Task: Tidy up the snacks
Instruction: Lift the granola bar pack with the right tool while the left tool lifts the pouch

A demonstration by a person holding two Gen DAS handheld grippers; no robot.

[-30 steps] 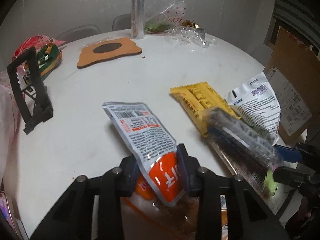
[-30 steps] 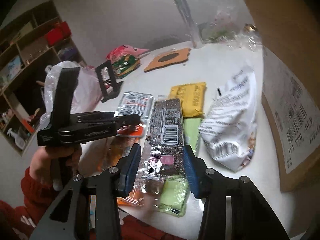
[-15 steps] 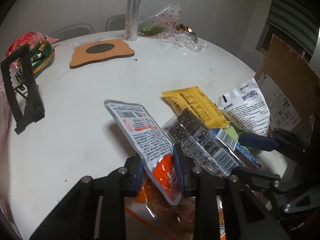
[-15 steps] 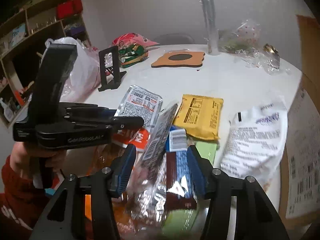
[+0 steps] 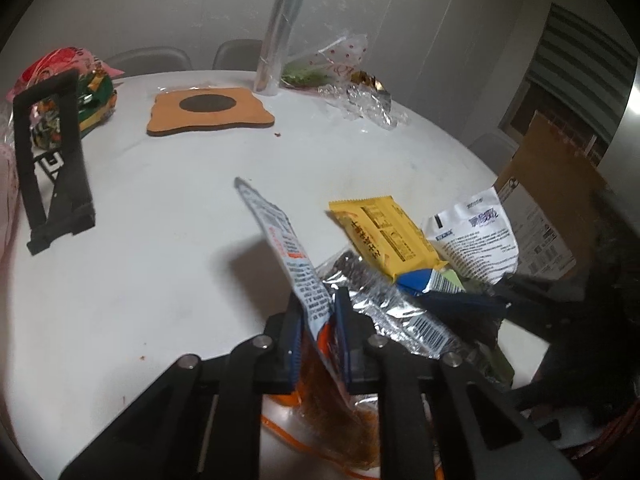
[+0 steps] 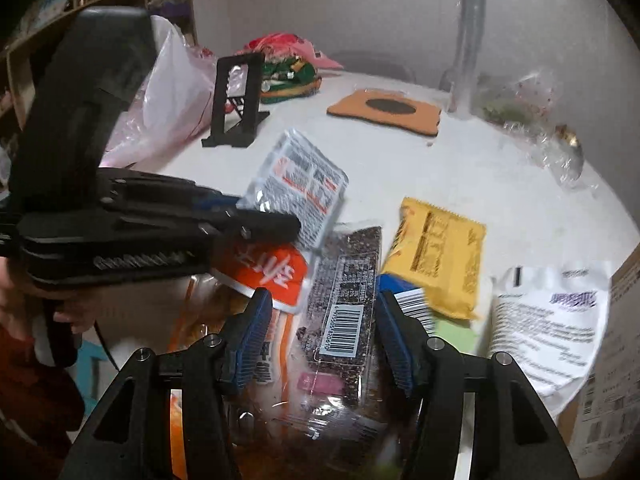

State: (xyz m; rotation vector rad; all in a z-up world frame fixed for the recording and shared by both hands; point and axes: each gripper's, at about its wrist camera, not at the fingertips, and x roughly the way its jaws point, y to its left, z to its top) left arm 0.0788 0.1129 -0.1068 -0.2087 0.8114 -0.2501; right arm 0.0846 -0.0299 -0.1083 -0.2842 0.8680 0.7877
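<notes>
My left gripper is shut on an orange-and-silver snack pouch, lifted and turned on edge above the white round table; the pouch also shows in the right wrist view. My right gripper is open, its jaws either side of a dark seed bar packet lying flat; the packet also shows in the left wrist view. A yellow packet, a green packet and a white bag lie to the right.
A cardboard box stands at the table's right edge. A black stand, a coloured snack bag, an orange mat, a tall clear tube and crumpled plastic lie further back. A pink plastic bag sits left.
My left gripper has tilted the orange-and-silver pouch up onto its edge. The seed bar packet has gone from tilted between the right jaws to lying flat, and the right jaws stand wider apart.
</notes>
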